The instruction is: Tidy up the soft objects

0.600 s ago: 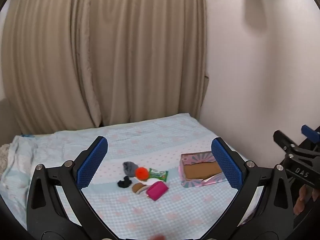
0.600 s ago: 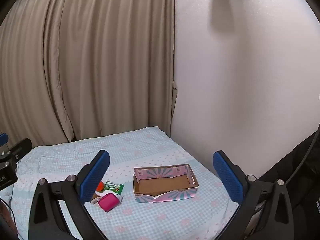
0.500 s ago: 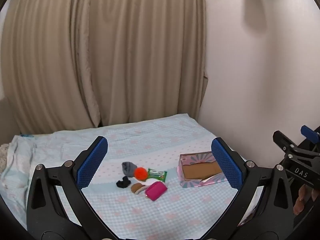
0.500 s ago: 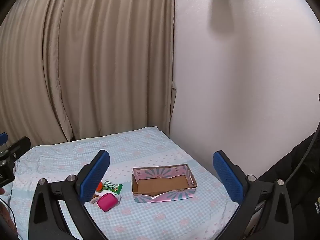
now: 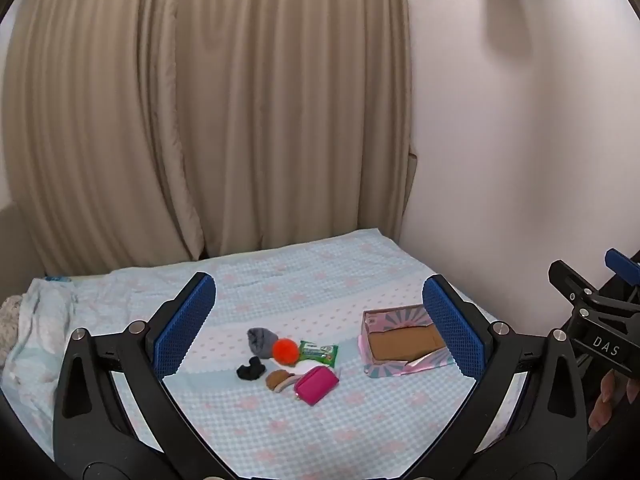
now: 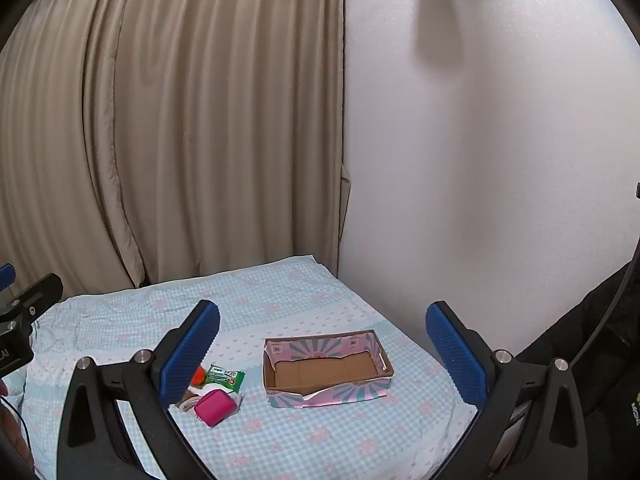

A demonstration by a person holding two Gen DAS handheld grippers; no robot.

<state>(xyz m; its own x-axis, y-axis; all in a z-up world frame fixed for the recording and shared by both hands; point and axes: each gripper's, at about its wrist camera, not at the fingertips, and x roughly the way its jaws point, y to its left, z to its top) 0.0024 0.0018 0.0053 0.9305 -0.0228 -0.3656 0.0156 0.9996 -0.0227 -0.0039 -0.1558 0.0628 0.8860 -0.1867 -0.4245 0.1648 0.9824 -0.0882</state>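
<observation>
On the bed (image 5: 360,432), a cluster of soft things lies well ahead of the left claw (image 5: 320,328), which is spread wide and holds nothing: gray sock (image 5: 261,339), orange pom-pom (image 5: 285,349), green packet (image 5: 319,353), black sock (image 5: 251,370), pink pouch (image 5: 316,385). Right of them sits an open box (image 5: 402,340), long axis across the view. The right claw (image 6: 322,350), equally spread, frames the box; its left finger hides both socks.

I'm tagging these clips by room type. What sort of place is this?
Most likely a bedroom in a home: a bed with a light blue patterned sheet fills the corner, beige floor-length curtains hang behind it, and a plain white wall runs alongside.
</observation>
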